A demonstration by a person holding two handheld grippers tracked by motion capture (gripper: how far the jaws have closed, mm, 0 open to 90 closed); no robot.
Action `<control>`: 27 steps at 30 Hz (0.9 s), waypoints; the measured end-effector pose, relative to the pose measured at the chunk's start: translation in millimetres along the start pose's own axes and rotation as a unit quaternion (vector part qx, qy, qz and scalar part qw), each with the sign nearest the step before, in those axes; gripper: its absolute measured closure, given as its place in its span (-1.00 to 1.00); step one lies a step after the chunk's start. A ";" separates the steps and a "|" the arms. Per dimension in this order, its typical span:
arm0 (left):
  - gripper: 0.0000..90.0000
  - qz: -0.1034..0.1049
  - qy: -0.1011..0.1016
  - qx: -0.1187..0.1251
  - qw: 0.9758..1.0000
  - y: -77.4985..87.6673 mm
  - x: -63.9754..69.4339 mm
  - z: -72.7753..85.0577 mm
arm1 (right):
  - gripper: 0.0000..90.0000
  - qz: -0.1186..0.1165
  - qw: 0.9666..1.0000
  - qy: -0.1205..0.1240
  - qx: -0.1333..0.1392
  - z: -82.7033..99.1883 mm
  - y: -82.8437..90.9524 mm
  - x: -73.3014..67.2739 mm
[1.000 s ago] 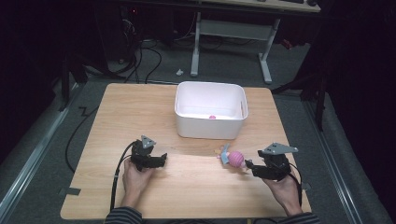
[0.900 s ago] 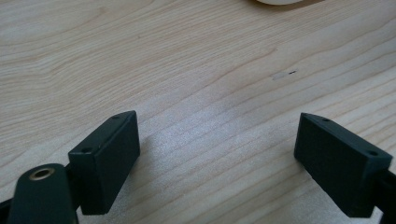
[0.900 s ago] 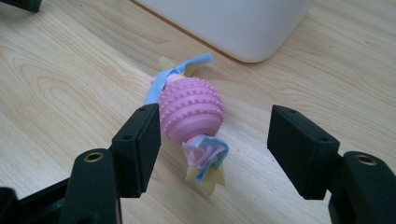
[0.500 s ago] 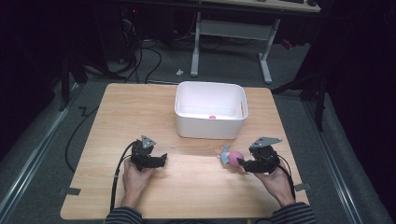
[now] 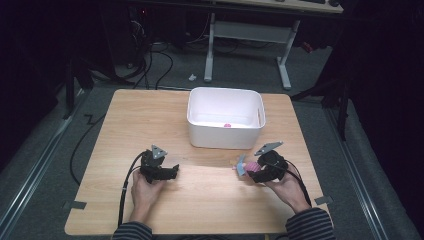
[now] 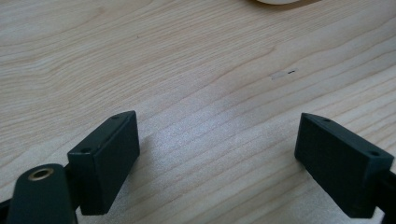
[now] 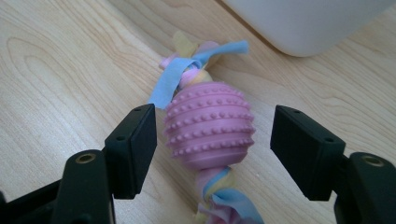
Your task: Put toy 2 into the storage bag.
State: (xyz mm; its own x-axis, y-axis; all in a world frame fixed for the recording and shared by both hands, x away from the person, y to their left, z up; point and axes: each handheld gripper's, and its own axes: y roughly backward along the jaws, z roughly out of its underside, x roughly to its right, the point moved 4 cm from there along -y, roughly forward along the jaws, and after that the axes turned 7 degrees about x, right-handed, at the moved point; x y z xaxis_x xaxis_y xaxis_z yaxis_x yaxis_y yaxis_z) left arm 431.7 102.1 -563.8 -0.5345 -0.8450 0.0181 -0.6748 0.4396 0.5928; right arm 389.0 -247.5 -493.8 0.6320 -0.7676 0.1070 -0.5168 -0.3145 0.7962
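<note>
Right gripper (image 7: 212, 140) spread wide, jaws standing on either side of a pink, ridged and studded rubber ball threaded on a braid of blue, yellow and pink fleece strips (image 7: 210, 126), neither pad touching it. Toy lying on the light wooden table (image 7: 56, 60), braid running away from the camera toward the rounded corner of a white plastic bin (image 7: 303, 23), knotted blue end just short of that corner. Left-hand pad close beside the ball, right-hand pad farther off.

From above, same right gripper (image 5: 257, 170) held low over the table's near right part, toy (image 5: 248, 166) just in front of the bin's (image 5: 225, 140) near wall, blue strip pointing left. Small pink thing (image 5: 227, 125) lying inside the bin, too small to tell more.

Left gripper (image 6: 217, 149) likewise released, jaws far apart over bare wood grain, nothing between them. From above, left gripper (image 5: 162, 170) low over the near left part of the table (image 5: 125, 125), well apart from the toy.
</note>
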 end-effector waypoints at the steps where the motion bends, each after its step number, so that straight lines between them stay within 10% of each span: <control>1: -0.68 0.000 0.000 0.000 1.000 0.0 0.0 0.0 | -0.29 0.000 1.000 0.002 -0.004 -0.5 -1.4 -0.3; 27: -0.68 0.000 0.000 0.000 1.000 0.0 0.0 0.0 | -0.26 -0.024 0.997 0.023 -0.063 -1.8 -23.7 -7.1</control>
State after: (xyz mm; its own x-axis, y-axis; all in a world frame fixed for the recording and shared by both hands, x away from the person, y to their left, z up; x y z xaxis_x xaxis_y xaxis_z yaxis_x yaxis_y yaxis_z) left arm 431.7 102.0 -563.8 -0.5339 -0.8453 0.0186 -0.6753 0.4396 0.5922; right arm 397.9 -233.6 -512.4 0.6814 -0.7262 0.0916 -0.4100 -0.2750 0.8697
